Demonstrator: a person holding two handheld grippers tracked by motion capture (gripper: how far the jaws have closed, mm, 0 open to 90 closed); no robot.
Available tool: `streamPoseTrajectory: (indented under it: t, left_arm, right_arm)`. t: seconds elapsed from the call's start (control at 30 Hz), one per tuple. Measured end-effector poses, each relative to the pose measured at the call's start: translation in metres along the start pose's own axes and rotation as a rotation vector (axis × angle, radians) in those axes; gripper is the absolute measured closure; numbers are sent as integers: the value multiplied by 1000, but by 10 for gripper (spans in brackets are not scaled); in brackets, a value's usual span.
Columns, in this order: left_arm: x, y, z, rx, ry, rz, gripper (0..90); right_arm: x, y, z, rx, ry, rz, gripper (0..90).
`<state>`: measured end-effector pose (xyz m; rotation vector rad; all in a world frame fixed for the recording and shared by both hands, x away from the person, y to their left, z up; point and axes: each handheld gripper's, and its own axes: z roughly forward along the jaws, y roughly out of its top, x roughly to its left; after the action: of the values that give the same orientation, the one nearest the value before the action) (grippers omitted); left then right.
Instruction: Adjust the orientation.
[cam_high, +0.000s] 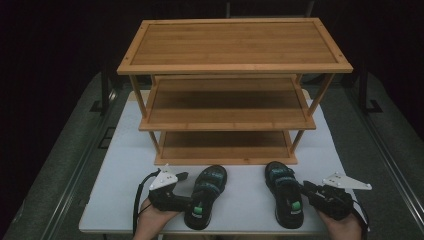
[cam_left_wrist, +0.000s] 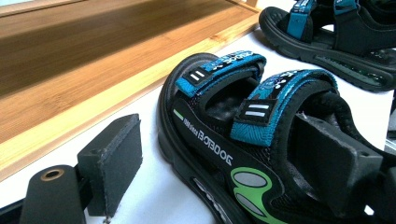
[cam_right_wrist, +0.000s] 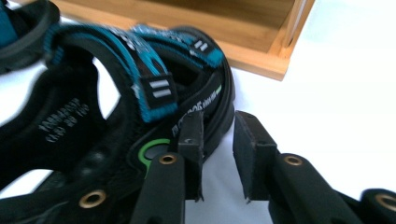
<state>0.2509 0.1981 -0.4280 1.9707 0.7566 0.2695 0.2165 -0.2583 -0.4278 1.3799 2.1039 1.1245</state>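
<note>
Nearest the lens in the left gripper view, our left gripper (cam_left_wrist: 219, 163) stands wide, one pad over bare table at the lower left, the other inside the heel opening of the left sandal (cam_left_wrist: 243, 154). The side wall of the sandal sits between the jaws, but the near pad is plainly clear of it, so nothing is clamped yet. In the high view this sandal (cam_high: 205, 196) lies at the lower middle of the white table (cam_high: 120, 165), toe toward the bamboo shoe rack (cam_high: 227, 125) filling the upper centre.

Our right gripper (cam_right_wrist: 217, 149) is slightly parted: one pad lies against the outer sole edge of the right sandal (cam_right_wrist: 140, 112), the other stands off over white table, so it has no hold. That sandal (cam_high: 285, 192) sits lower right of centre in the high view, just beside the gripper (cam_high: 312, 192).

We judge both sandals light, with a springy foam sole, soft woven straps and a rubbery edge that should not slip. The firm side wall near the heel looks the best place to pinch; the straps would fold and let the shoe swing.
</note>
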Motion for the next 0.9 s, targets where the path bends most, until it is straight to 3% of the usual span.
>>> streamPoseTrajectory:
  t: [0.17,0.37,0.63,0.77,0.9]
  left_arm:
    - [0,0,-1,0,4,2,170]
    - [0,0,-1,-1,3,2,170]
    - [0,0,0,-4,0,2,170]
    - [0,0,0,-6,0,4,170]
    - [-1,0,1,-5,3,6,170]
  right_arm:
    - [1,-1,-9,-21,3,-5,676]
    - [2,1,-24,-91,25,-4,643]
    - [12,4,-31,-158,60,-5,579]
    - [17,5,-28,-154,89,-19,566]
    - [21,5,-21,-122,68,-31,566]
